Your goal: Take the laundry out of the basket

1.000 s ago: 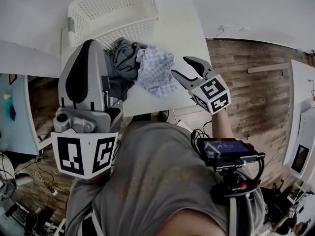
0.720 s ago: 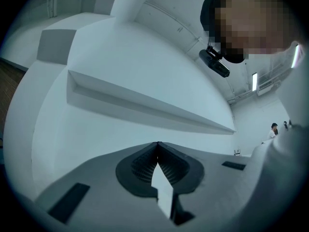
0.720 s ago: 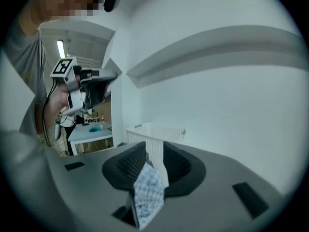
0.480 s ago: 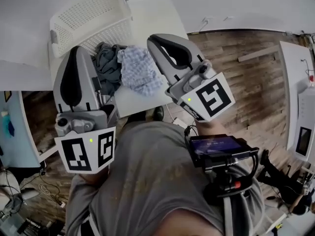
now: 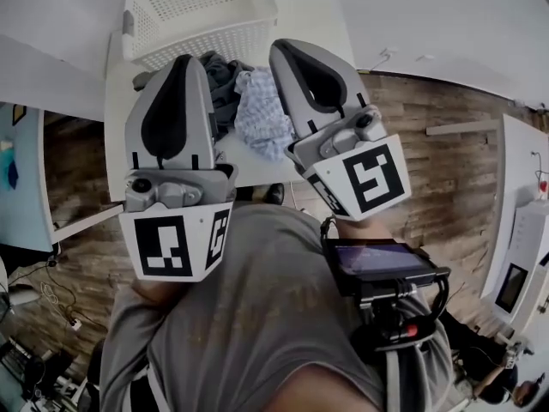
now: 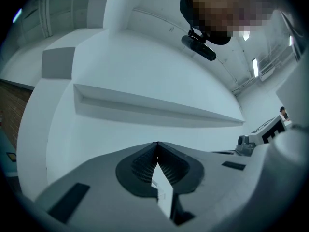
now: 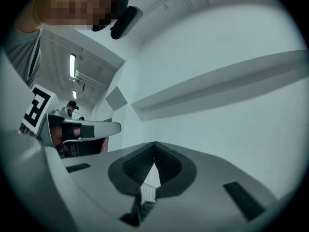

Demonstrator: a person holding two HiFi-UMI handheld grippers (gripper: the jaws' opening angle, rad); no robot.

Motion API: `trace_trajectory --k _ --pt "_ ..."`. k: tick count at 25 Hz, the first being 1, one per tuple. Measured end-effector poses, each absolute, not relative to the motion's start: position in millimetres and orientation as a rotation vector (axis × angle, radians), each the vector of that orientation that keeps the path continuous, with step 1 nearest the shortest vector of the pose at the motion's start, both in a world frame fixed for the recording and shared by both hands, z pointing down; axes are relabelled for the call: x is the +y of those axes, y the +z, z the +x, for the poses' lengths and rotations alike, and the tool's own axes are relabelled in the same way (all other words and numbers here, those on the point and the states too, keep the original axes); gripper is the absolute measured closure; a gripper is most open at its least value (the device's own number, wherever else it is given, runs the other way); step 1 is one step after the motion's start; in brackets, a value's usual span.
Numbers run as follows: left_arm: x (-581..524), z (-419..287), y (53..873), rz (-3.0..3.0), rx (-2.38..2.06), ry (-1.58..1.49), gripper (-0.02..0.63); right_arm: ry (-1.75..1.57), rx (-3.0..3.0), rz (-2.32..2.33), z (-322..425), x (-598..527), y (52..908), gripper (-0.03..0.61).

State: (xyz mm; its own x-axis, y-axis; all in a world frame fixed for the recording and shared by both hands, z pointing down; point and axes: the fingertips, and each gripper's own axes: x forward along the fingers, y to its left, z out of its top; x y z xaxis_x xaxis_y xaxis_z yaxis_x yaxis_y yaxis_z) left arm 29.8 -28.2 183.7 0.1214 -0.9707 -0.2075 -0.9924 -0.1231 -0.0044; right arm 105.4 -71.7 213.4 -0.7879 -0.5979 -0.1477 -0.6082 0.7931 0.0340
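perforated plastic basket, crumpled cloth laundry

We look steeply down from the head over the left gripper and right gripper; each gripper camera, close behind its fingers, faces the same white wall.

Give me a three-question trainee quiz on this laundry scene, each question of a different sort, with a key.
1. True or false: the checked cloth lies inside the white basket.
2. Pick one. The right gripper is: A) wide open; B) shut, with nothing between its jaws; C) shut on a garment.
3. Fill the gap: the grey garment lies beside the checked cloth on the white ____.

Key
1. False: it lies outside the basket, in front of it.
2. B.
3. table.
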Motion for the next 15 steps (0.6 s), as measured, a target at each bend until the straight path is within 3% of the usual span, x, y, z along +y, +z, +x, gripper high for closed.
trace_trajectory --k 15 --pt "-27.9 -9.2 187.6 -2.222 2.031 0.266 0.605 0.122 2.904 -0.91 67.9 -66.7 216.2 0.571"
